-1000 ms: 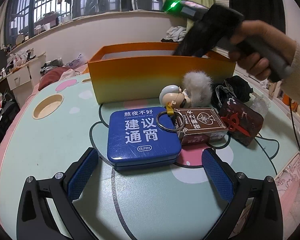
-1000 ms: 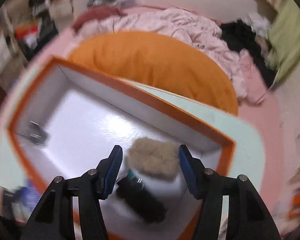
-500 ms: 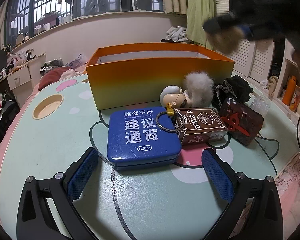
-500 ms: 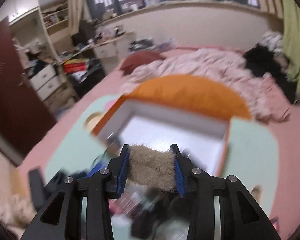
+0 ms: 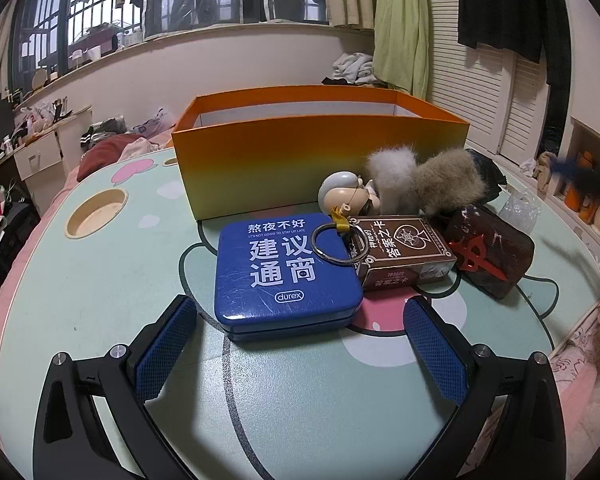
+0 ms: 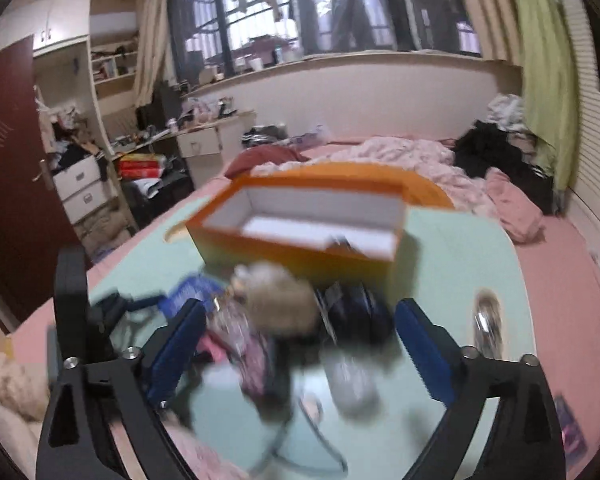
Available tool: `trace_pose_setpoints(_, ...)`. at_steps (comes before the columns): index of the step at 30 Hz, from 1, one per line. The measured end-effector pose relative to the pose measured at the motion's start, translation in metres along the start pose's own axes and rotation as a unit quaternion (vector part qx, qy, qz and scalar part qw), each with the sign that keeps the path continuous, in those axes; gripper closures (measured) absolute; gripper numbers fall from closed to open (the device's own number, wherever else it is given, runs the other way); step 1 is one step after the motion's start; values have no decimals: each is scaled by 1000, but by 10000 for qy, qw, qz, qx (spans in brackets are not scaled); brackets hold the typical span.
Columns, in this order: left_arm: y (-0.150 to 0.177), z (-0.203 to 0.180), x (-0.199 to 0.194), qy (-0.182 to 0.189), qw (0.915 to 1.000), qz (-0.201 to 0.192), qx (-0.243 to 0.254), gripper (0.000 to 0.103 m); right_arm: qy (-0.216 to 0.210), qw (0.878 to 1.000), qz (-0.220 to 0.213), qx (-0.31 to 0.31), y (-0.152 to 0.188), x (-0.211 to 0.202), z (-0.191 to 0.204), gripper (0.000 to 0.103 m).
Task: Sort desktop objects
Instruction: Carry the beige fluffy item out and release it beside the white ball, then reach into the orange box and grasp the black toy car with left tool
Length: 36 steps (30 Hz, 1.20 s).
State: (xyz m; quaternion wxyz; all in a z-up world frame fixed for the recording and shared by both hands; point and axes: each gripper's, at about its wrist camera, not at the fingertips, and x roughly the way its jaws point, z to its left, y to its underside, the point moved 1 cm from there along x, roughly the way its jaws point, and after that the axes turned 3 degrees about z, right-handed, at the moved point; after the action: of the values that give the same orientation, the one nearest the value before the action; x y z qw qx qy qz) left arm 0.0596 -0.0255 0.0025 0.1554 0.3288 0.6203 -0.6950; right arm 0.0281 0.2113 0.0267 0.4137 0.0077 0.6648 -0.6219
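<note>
Resting among the clutter before the orange box (image 5: 320, 152), your tan fur pompom (image 5: 450, 184) looks fluffy, rounded, frayed. Your right gripper (image 6: 300, 352) fingers have just sprung apart, empty; left gripper (image 5: 300, 340) fingers stand wide too.

orange box (image 5: 320, 160), blue tin (image 5: 284, 276), tan pom-pom (image 5: 448, 186)

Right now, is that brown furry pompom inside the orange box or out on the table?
Out. The brown pompom lies on the table in front of the orange box, beside the grey pompom.
</note>
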Motion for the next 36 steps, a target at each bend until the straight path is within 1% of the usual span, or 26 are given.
trace_pose_setpoints(1,0,-1,0,-6,10000,1,-2,0,21,10000,30,1,12,-1,0,3)
trace_pose_setpoints(3,-2,-2,-1,-14,10000,6,-8,0,-32,9995,311,46,33,14,-3,3)
trace_pose_setpoints(4,-2,-2,-1,-16,10000,9,-10,0,21,9984,565,4,40,27,-2,3)
trace_pose_setpoints(5,-2,-3,-1,-32,10000,11,5,0,172,9976,661,-70,43,35,0,3)
trace_pose_setpoints(6,-2,-3,-1,-29,10000,9,-2,0,511,9971,484,-280,45,39,6,0)
trace_pose_setpoints(7,-2,-3,-1,-24,10000,12,-4,0,703,9953,514,-421,49,46,12,0)
trace_pose_setpoints(8,-2,-2,-1,-16,10000,12,-11,0,727,9950,374,-567,52,48,19,0)
trace_pose_setpoints(9,-2,-2,-1,-15,10000,7,-11,0,581,9958,370,-606,55,51,22,0)
trace_pose_setpoints(11,-2,-1,-1,-19,10000,7,-11,0,542,9959,365,-625,58,54,21,0)
trace_pose_setpoints(19,-1,-1,0,-35,10000,7,-13,0,526,9962,279,-639,69,57,18,0)
trace_pose_setpoints(25,-1,-1,0,-38,10000,9,-18,0,486,9963,229,-667,56,48,24,0)
trace_pose_setpoints(28,-1,-1,0,-8,10000,28,-5,0,437,9964,197,-693,56,47,24,0)
trace_pose_setpoints(31,0,-2,-3,111,9995,261,122,0,436,9964,195,-694,55,45,23,0)
trace_pose_setpoints(34,-9,-3,-5,310,9951,905,261,0,434,9965,195,-688,55,45,23,0)
trace_pose_setpoints(35,-11,-2,-9,403,9948,913,221,0,430,9965,191,-687,56,45,24,0)
trace_pose_setpoints(36,-15,-1,-16,453,9956,797,178,0,429,9965,186,-690,54,44,23,0)
